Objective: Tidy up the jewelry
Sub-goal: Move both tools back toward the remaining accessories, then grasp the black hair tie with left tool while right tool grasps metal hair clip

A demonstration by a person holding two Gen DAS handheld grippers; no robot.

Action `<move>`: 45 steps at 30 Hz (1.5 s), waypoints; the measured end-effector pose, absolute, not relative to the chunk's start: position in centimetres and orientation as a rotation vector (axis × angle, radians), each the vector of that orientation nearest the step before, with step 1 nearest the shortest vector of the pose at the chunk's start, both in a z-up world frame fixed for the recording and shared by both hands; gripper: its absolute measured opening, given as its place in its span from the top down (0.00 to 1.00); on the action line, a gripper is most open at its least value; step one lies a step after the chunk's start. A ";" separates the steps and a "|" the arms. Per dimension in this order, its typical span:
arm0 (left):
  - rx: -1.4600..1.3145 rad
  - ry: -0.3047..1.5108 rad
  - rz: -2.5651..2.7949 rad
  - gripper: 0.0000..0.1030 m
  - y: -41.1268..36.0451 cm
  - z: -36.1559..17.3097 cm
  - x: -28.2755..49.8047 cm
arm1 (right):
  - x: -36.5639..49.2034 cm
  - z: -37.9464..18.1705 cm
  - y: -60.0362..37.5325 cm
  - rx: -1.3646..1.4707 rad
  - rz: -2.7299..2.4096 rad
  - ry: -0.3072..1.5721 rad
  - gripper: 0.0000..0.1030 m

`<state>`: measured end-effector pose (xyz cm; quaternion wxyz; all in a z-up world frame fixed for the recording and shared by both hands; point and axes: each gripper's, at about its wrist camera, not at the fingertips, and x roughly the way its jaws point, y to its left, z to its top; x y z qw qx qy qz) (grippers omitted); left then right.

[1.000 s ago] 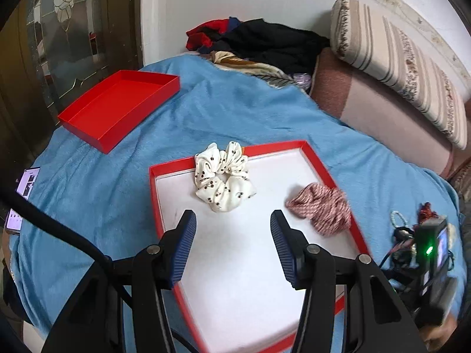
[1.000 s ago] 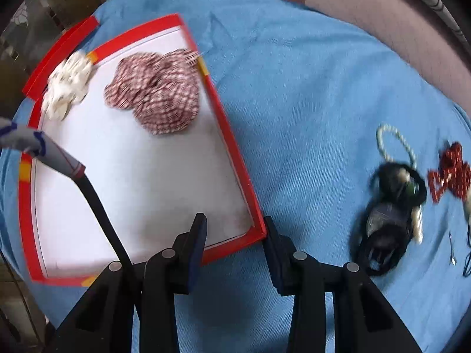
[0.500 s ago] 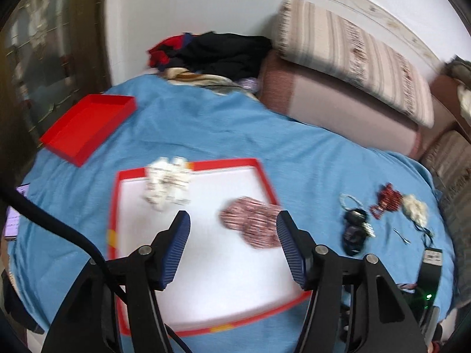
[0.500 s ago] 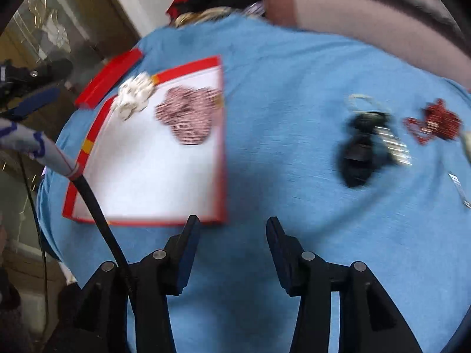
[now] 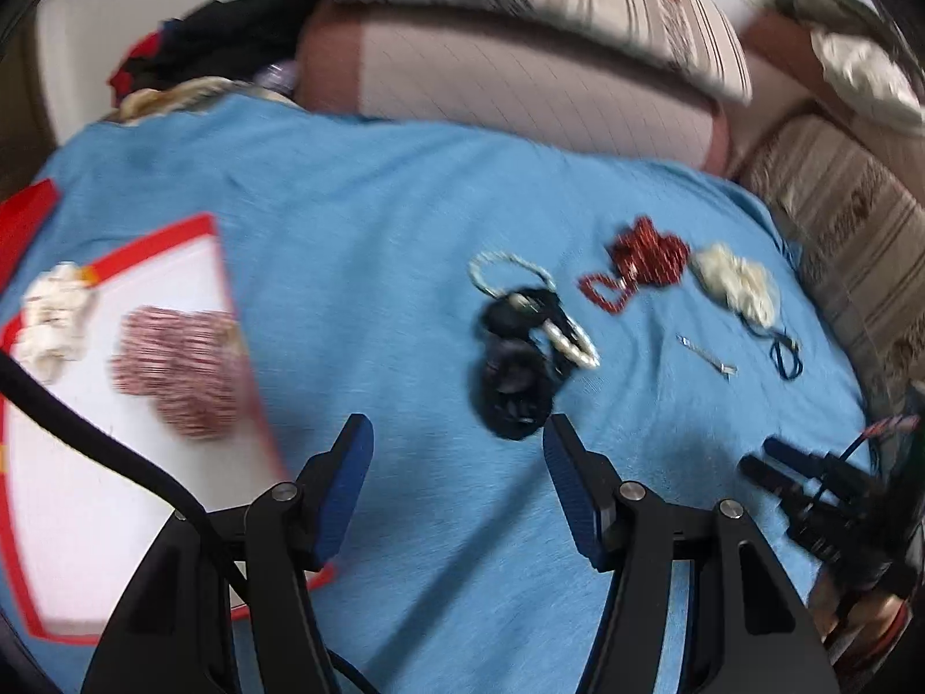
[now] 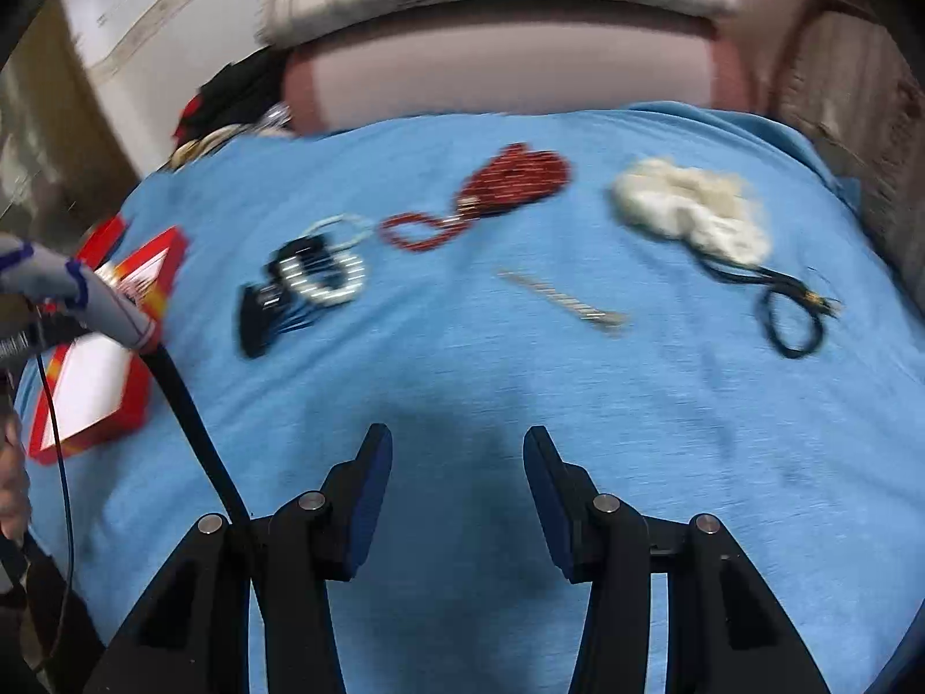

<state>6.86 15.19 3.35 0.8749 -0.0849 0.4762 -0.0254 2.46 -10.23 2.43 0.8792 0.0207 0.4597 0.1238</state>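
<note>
- Blue terry cloth cover point(image 5: 370, 220): soft, wrinkle-prone; a low approach may snag it.
- Red-rimmed white tray point(image 5: 104, 497): holds a white scrunchie point(image 5: 52, 318) and a red checked scrunchie point(image 5: 179, 370); remaining jewelry lies well apart from it.
- Black hair tie cluster point(image 5: 514, 381): tangled with a pearl bracelet point(image 5: 569, 344); one pinch may lift both.
- Red bead necklace point(image 6: 509, 182): loose strand may trail.
- Thin metal hairpin point(image 6: 563, 298): flat, likely to slip.
- Left gripper point(image 5: 454, 442) and right gripper point(image 6: 457, 451): jaws wide apart, empty.
</note>
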 end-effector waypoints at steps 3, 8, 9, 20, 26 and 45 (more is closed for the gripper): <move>-0.165 1.012 -0.077 0.42 14.2 1.8 8.3 | 3.3 2.0 -12.3 0.065 0.225 0.946 0.50; -0.184 1.033 -0.116 0.42 13.7 0.7 8.9 | 5.0 1.7 -14.0 0.059 0.209 0.917 0.50; -0.172 1.025 -0.130 0.42 13.3 0.7 8.7 | 5.4 1.6 -13.9 0.052 0.211 0.913 0.50; -0.172 1.091 -0.104 0.71 12.2 -2.7 11.8 | 10.5 0.1 -12.0 0.022 0.253 0.934 0.50; -0.213 1.028 0.041 0.73 16.7 -0.8 10.2 | 11.1 -0.3 -11.6 0.008 0.268 0.951 0.50; -0.165 1.083 -0.040 0.53 16.9 -2.1 10.9 | 11.8 -1.9 -12.4 0.003 0.309 1.005 0.50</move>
